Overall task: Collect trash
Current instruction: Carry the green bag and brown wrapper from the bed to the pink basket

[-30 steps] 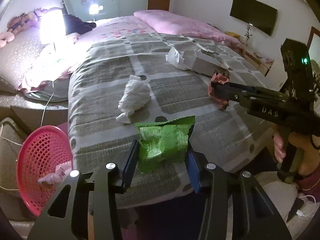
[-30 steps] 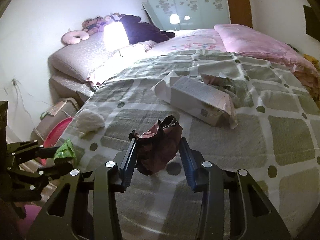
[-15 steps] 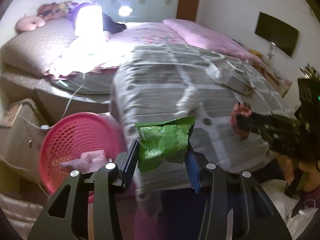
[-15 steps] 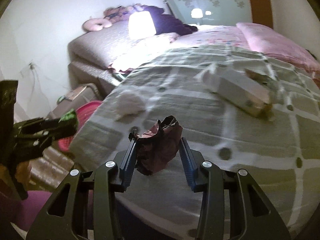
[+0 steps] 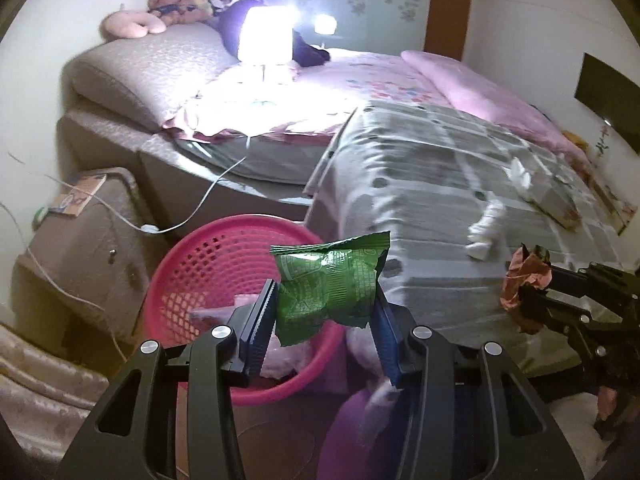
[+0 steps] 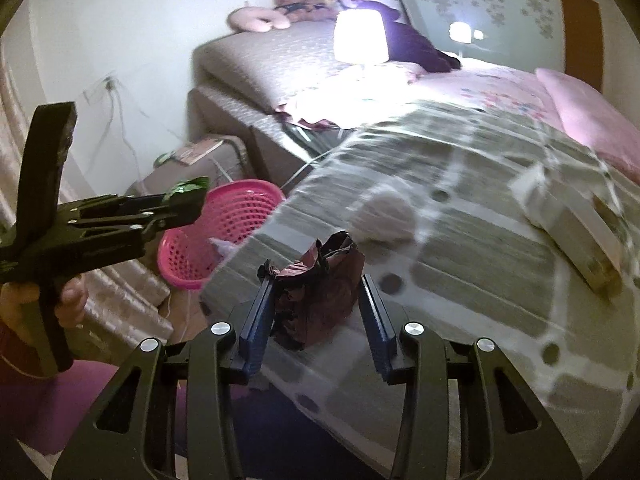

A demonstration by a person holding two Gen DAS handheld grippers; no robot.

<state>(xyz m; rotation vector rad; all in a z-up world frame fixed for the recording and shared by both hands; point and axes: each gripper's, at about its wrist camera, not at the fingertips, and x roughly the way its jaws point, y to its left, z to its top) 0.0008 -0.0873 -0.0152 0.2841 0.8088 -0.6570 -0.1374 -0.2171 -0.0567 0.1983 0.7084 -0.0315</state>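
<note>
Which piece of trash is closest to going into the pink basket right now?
The green snack packet in the left gripper; it hangs over the pink basket. The dark red wrapper in the right gripper is above the bed.

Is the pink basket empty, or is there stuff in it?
Not empty. The pink basket already holds a few pale pink crumpled pieces at its bottom, visible through the mesh in both wrist views.

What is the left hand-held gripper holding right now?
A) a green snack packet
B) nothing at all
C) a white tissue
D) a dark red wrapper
A: the left hand-held gripper has its blue pads pressed on both sides of a green snack packet, in front of the pink basket; the dark red wrapper sits in the right hand-held gripper.
</note>
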